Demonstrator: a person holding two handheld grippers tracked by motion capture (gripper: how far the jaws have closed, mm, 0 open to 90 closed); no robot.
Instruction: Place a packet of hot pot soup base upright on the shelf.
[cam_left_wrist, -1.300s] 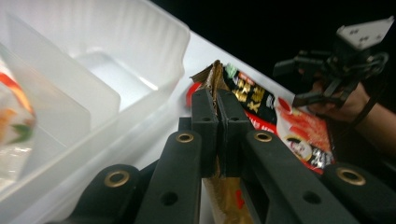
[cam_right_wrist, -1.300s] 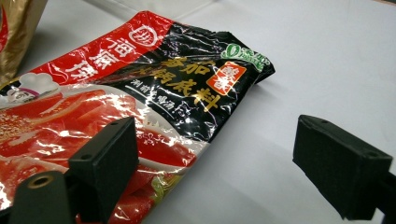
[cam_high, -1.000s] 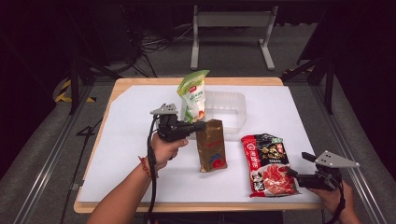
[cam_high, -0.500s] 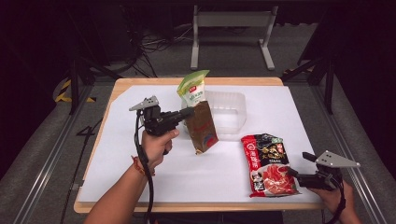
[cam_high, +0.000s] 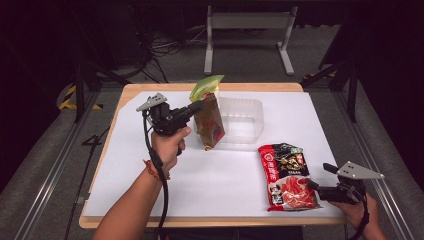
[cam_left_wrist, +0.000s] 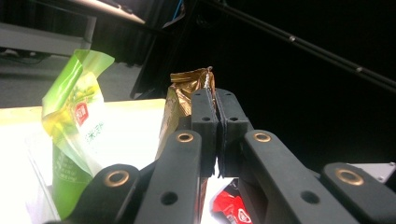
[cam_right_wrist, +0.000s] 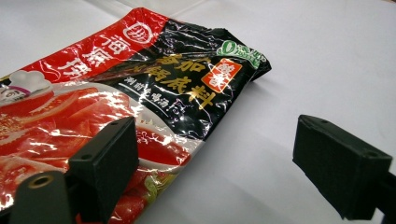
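A brown pouch (cam_high: 209, 121) is gripped at its top edge by the left gripper (cam_high: 196, 107), jaws clamped on it, and is held above a white sheet (cam_high: 210, 175) that covers a wooden table (cam_high: 125, 95). A green pouch (cam_high: 205, 86) and a clear tub (cam_high: 242, 119) are seen just behind it. A red packet (cam_high: 288, 176) is laid flat near the front right, where the right gripper (cam_high: 314, 185) is held with jaws apart, one over the packet's edge. The table is ringed by grey floor (cam_high: 45, 150), a metal stand (cam_high: 247, 30) and cables (cam_high: 165, 45) in a dark room.
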